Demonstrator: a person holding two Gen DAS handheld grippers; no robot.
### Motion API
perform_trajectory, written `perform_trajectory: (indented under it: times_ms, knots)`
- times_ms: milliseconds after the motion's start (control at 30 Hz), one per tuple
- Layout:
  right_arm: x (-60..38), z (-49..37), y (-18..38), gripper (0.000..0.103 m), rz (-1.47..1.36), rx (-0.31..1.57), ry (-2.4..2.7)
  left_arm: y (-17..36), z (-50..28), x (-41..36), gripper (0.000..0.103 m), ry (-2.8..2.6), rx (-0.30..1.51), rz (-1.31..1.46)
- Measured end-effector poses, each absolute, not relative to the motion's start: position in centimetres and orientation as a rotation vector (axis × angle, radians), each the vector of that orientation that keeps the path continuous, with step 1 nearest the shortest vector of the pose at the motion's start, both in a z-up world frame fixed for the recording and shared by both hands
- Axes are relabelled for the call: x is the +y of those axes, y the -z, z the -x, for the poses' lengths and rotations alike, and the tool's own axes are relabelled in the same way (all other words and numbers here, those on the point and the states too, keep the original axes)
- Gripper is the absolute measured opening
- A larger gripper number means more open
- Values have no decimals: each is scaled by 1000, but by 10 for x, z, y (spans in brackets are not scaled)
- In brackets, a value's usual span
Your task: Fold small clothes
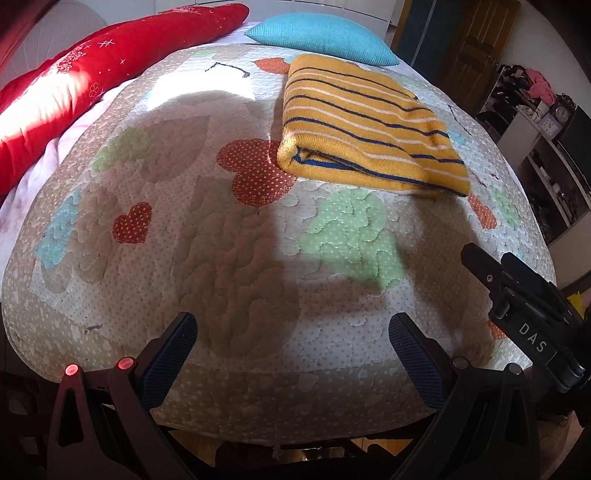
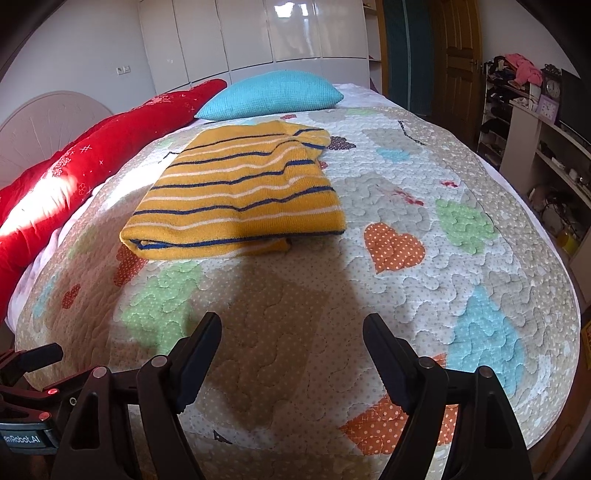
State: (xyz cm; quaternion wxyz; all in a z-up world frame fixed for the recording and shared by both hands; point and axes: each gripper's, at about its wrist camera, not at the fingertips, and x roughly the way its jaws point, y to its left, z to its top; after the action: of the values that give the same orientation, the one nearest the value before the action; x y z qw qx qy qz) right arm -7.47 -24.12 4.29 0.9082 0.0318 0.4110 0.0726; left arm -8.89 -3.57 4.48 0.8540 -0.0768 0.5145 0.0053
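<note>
A yellow knit garment with blue and white stripes (image 1: 364,125) lies folded into a flat rectangle on the quilted bedspread (image 1: 207,236). It also shows in the right wrist view (image 2: 240,195), on the quilt (image 2: 424,206). My left gripper (image 1: 293,332) is open and empty, low over the quilt's near edge, well short of the garment. My right gripper (image 2: 291,332) is open and empty, also back from the garment. The right gripper's body shows at the right edge of the left wrist view (image 1: 517,295).
A red bolster (image 1: 92,70) lies along the bed's left side and a turquoise pillow (image 1: 321,37) at its head. Shelves with clutter (image 2: 535,122) and a wooden door (image 2: 458,55) stand to the right. White wardrobes (image 2: 258,33) line the back wall.
</note>
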Motion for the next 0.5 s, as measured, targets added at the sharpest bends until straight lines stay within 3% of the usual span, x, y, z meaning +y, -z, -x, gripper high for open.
perform_trajectory:
  times_ms: [500]
  knots:
    - [-244, 68, -33, 83, -62, 880, -143, -38, 82, -35, 103, -2, 1103, 162]
